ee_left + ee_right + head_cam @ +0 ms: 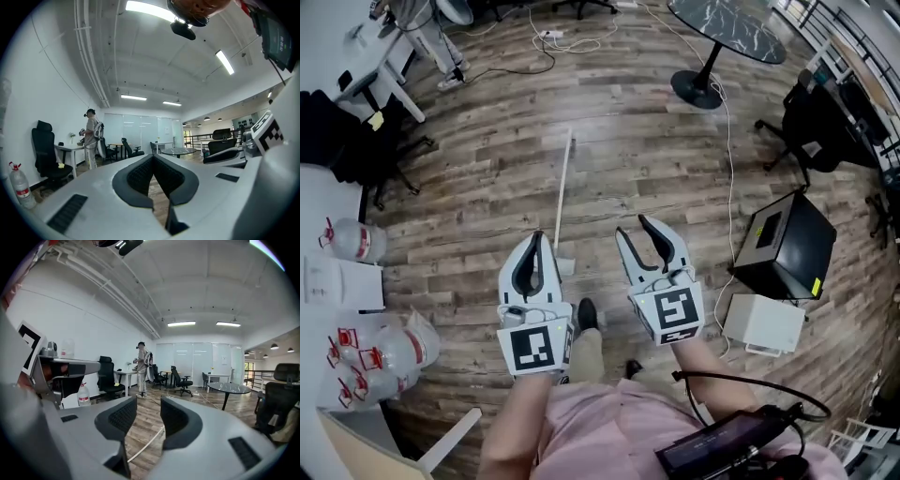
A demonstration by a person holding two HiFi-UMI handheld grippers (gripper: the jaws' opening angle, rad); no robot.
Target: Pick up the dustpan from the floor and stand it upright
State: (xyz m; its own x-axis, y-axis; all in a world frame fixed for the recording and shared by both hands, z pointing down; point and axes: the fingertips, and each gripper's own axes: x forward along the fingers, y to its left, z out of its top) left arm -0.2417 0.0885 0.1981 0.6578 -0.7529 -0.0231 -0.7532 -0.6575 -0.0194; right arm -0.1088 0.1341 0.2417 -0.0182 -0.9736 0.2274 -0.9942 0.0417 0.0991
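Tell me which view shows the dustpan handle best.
Head view: the dustpan handle lies nearly full length on the floor. The right gripper view catches only a short stretch between its open jaws; the left gripper view shows none.

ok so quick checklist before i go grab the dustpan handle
1. Dustpan handle in view, lying flat on the floor: ok
2. Right gripper jaws apart, nothing between: ok
3. Left gripper jaws together, empty: not ok for grasping
4. Right gripper at the handle: not ok, handle lies ahead, untouched
5. Pan mostly hidden behind the left gripper, its pose: cannot tell
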